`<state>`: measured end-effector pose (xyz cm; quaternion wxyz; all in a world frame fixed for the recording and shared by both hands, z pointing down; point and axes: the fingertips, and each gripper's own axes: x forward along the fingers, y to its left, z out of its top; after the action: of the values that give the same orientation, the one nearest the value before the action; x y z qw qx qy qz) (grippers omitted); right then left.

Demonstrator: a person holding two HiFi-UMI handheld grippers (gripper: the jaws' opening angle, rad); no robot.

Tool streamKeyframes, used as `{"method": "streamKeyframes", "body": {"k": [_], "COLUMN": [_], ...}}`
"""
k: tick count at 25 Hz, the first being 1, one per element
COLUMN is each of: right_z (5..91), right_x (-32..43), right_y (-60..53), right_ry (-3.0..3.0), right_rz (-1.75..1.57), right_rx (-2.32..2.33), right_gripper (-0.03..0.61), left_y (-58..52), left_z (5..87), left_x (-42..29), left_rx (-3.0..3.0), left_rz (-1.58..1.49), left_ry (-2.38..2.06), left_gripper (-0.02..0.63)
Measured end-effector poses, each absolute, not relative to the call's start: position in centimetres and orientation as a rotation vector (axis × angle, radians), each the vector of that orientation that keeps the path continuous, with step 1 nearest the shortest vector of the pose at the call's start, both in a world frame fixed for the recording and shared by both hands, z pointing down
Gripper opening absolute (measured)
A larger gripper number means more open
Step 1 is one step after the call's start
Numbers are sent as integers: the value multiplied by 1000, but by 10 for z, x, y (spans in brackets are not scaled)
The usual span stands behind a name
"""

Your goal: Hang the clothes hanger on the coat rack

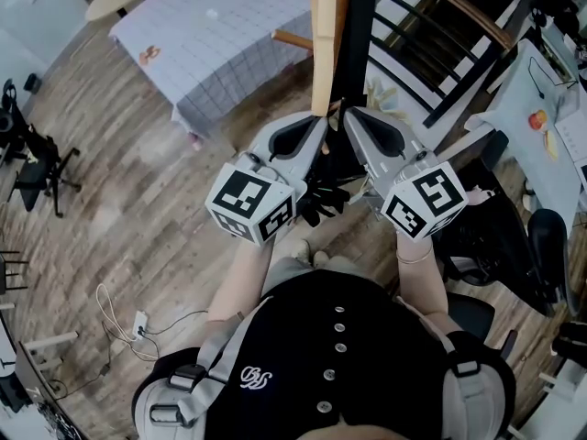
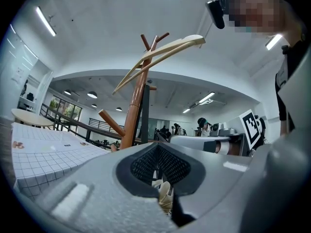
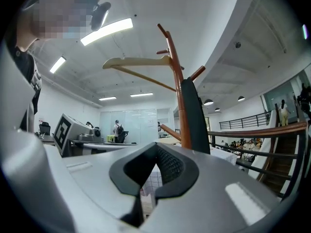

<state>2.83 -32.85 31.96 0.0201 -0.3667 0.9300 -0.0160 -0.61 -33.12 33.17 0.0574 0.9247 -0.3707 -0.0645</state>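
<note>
A pale wooden clothes hanger (image 2: 160, 57) (image 3: 138, 63) hangs high on the brown wooden coat rack (image 2: 133, 115) (image 3: 176, 81), among its upper pegs. Neither gripper touches it. In the head view, both grippers are held up side by side close to the rack's pole (image 1: 340, 44). My left gripper (image 1: 323, 122) (image 2: 156, 144) is shut with nothing between its pads. My right gripper (image 1: 348, 115) (image 3: 155, 144) also looks shut and empty. Both point level at the pole, below the hanger.
A dark upright panel (image 3: 193, 115) stands right beside the pole. A table with a checked cloth (image 1: 220, 35) lies beyond on the left, and a railing with a wooden handrail (image 1: 449, 26) on the right. Black chairs (image 1: 41, 168) and a desk (image 1: 537, 122) flank me.
</note>
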Motion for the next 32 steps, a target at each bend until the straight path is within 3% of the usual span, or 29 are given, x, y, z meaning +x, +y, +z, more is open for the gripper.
{"method": "streamKeyframes", "body": {"k": [32], "right_z": [325], "right_x": [14], "right_y": [-323], "right_ry": [2975], "right_rz": [-26], "right_rx": [-1037], "right_gripper": [0], "left_y": [-333], "left_z": [327], "left_x": [-11], "left_rx": [2798], "left_rz": [-181], "left_ry": [-1161], "left_gripper": [-2]}}
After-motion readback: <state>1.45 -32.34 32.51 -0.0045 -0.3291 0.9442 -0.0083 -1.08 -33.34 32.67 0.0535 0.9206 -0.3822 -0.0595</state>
